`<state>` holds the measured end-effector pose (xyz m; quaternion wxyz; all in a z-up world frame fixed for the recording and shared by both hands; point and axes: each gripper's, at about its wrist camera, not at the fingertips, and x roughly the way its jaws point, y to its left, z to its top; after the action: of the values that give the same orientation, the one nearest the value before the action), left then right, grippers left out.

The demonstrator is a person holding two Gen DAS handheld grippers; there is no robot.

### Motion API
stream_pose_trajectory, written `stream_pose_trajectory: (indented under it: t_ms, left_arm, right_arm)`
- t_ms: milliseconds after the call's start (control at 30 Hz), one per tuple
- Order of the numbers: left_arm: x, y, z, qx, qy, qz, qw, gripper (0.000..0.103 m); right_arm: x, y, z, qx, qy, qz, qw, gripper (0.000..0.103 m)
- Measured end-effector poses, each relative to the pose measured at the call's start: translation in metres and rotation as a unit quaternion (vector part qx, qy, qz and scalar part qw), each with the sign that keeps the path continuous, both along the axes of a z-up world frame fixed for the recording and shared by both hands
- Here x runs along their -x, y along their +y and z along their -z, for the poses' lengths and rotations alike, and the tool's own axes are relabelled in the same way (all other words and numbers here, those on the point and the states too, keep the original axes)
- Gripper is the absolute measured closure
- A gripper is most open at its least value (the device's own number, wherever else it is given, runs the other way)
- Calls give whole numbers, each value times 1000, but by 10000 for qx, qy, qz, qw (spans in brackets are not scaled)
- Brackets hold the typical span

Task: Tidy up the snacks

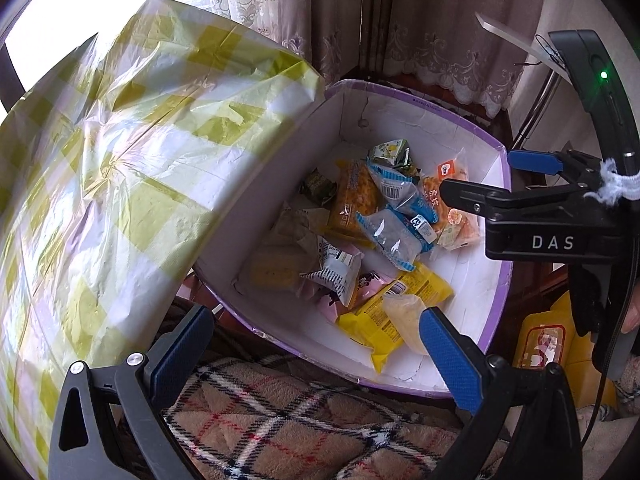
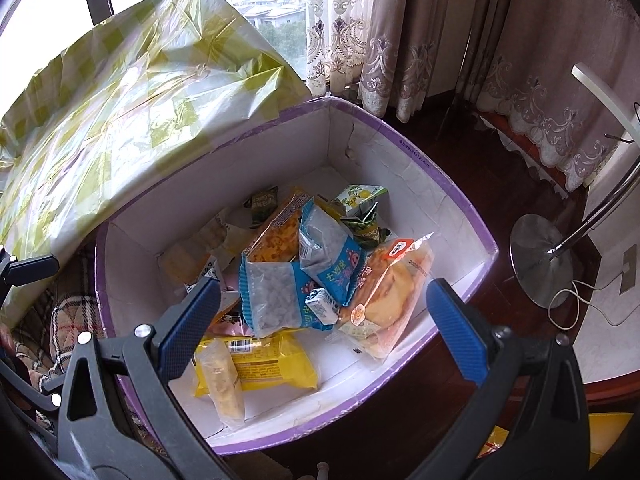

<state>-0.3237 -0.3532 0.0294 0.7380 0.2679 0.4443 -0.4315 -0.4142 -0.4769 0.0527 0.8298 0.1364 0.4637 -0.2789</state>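
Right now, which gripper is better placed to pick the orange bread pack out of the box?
Right. The right gripper, jaws open, hovers over the box with the orange bread pack just ahead. The left gripper, also open, sits back at the near rim.

Black plastic frames on both tools, with triangular cut-outs and round silver screws at the pivots. Blue textured pads on the fingers (image 1: 452,360) of the left gripper (image 1: 316,344), same blue on the right gripper (image 2: 324,316). White "DAS" lettering on the right one's body, a green light on its curved black handle, a tuft of white yarn tied there, black cable trailing down.
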Motion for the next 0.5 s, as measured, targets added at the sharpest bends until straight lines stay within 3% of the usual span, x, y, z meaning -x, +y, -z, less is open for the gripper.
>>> stream_pose_trajectory:
  t_ms: [500]
  left_arm:
    - [1, 2, 3, -46, 14, 33, 10000, 0]
  right_arm:
    - [0, 0, 5, -115, 10, 26, 9999, 0]
